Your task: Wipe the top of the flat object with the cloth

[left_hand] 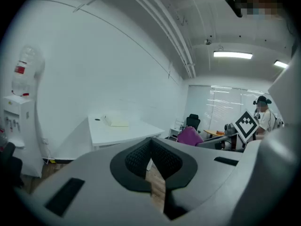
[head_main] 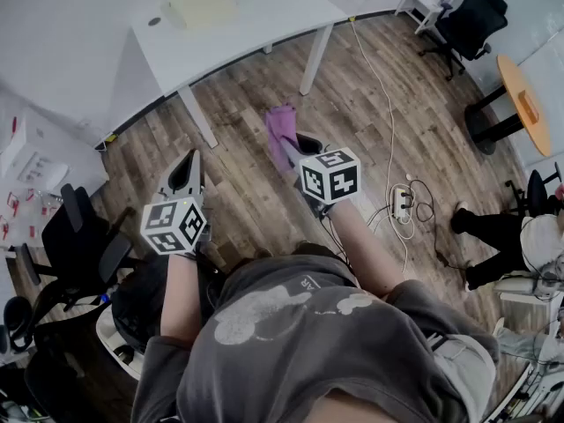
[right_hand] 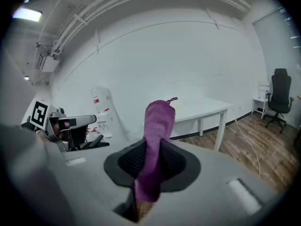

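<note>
A: Where's the cloth?

B: In the right claw [right_hand: 151, 166]. Its jaws are closed on the purple cloth [right_hand: 157, 126], which stands up out of the pinch as a folded wad, with a short tail hanging below. It's gripped mid-length, I'd guess so that a thick pad leads when it meets the surface.

A: And the thing to be wiped?

B: The pale flat object [head_main: 199, 7] lies on the white bench [head_main: 273, 20], toward its far side and well apart from both claws. Nothing touches it, so by my reading wiping hasn't begun.

A: The other claw?

B: The left claw [left_hand: 151, 160] has its jaws together with nothing between them. Only floor [head_main: 256, 192] shows through the slot below. It seems kept free, perhaps to steady the object.

A: How are the arms held?

B: Both forearms reach forward from the waist, roughly level, with the claws pointing toward the bench over open floor. The right sits a little further ahead than the left, and both marker cubes face up. The person stands back from the bench. A step in and a reach with the right arm look needed before the cloth can land.
</note>
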### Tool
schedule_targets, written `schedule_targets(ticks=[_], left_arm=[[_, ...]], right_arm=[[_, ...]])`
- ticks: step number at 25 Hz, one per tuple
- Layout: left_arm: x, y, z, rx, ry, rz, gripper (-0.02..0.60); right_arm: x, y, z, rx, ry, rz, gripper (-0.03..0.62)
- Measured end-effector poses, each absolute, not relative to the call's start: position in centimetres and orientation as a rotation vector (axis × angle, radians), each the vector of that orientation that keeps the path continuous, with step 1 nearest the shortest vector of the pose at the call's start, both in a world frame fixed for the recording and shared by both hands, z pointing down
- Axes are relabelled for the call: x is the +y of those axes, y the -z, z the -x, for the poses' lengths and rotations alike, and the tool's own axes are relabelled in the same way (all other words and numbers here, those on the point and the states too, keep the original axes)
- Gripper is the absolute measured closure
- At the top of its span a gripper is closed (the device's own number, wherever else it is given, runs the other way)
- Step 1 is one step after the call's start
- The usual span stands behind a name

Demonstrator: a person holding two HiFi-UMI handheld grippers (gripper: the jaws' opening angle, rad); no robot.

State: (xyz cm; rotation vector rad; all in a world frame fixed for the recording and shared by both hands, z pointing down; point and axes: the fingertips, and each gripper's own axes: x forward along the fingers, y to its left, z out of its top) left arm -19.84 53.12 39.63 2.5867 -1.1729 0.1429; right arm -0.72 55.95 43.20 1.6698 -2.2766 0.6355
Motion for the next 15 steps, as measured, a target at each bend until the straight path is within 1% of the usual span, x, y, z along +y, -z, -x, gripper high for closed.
schedule_targets(ticks=[15], left_arm=[[52.7,-40.2,22.3,-1.174,-0.124,-2.563,0.583]], right_arm=[[55.9,-43.6,3.2,-2.27,-0.652,-1.671,0.522]])
